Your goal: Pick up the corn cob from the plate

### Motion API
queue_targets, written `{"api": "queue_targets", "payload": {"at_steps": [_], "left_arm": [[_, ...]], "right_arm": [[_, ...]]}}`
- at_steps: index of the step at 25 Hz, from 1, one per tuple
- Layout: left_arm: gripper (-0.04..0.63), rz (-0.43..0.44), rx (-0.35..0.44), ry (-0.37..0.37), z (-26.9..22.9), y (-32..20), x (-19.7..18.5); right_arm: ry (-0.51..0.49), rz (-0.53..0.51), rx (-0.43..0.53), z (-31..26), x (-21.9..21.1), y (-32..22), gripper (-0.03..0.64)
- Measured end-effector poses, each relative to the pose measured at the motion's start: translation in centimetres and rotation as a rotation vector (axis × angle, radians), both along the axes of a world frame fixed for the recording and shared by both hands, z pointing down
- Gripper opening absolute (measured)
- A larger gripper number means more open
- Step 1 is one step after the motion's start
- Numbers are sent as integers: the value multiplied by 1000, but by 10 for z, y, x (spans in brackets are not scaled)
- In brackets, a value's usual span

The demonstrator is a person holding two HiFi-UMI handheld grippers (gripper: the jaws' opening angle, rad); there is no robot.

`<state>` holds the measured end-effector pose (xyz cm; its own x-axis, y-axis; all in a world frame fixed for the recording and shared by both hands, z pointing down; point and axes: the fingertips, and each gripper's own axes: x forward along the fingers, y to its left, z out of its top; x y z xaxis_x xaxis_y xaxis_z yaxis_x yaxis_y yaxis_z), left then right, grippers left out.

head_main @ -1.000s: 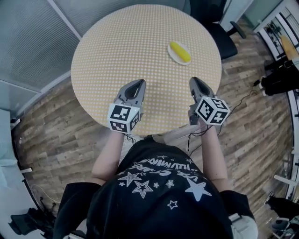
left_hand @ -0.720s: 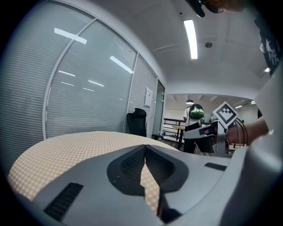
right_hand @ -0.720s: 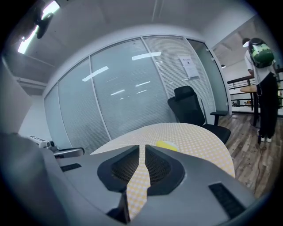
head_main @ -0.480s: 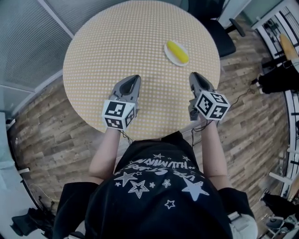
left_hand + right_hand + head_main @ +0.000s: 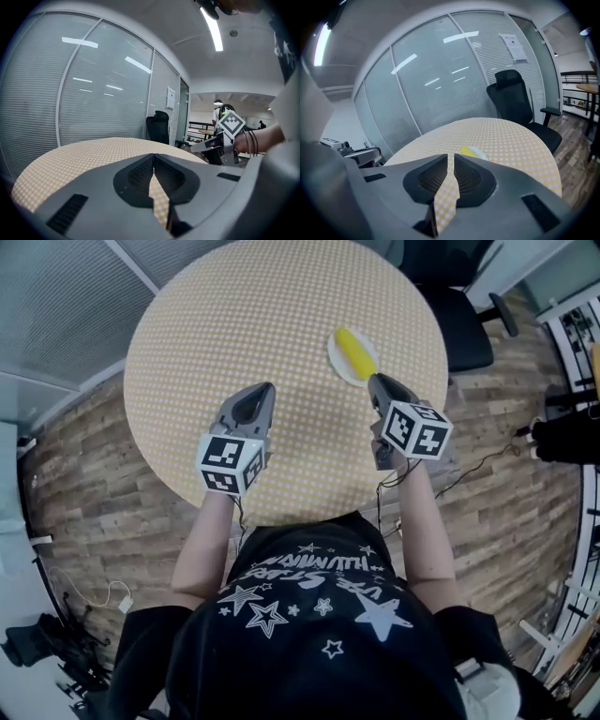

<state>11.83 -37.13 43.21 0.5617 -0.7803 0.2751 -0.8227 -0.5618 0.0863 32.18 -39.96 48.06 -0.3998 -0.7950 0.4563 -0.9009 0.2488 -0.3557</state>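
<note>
Grey right tool (image 5: 378, 382) has its jaws pressed together on nothing, its tip just short of the white plate (image 5: 332, 357) where the yellow corn cob (image 5: 356, 351) lies. Arriving closed, it would likely shove the cob rolling onto the checked bench (image 5: 234, 324); the left tool (image 5: 258, 395) is likewise closed and empty

Round bench (image 5: 234, 324): yellow-and-white check pattern. Small plate (image 5: 334, 361): white. Corn cob (image 5: 354, 351): yellow. Left tool (image 5: 261, 390), right tool (image 5: 375, 381): grey bodies, black-and-white square-marker cubes. Plank floor (image 5: 122, 493): brown wood grain.
</note>
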Motion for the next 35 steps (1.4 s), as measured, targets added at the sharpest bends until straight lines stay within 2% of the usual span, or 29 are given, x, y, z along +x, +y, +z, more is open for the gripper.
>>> {"api": "queue_targets", "payload": {"at_steps": [8,14,18,27,35], "left_arm": [[9,-60,-34,-44,14,-23,26],[9,-81,-37,-60,22,-41,39],[9,-102,-52,-68,30,-48,37],[9,-139,-82,-39,42,-58,24],[9,-150,-103,-21,53,-61,11]], "right_arm": [[40,-149,-120,36,2,-45,56],[102,-235,-184,59,-4,-78,210],[145,-278,-231,77,-11,-94,265],[349,-380,-302,112,-22,-117,272],[458,-400,-369,135,-25,-125,270]]}}
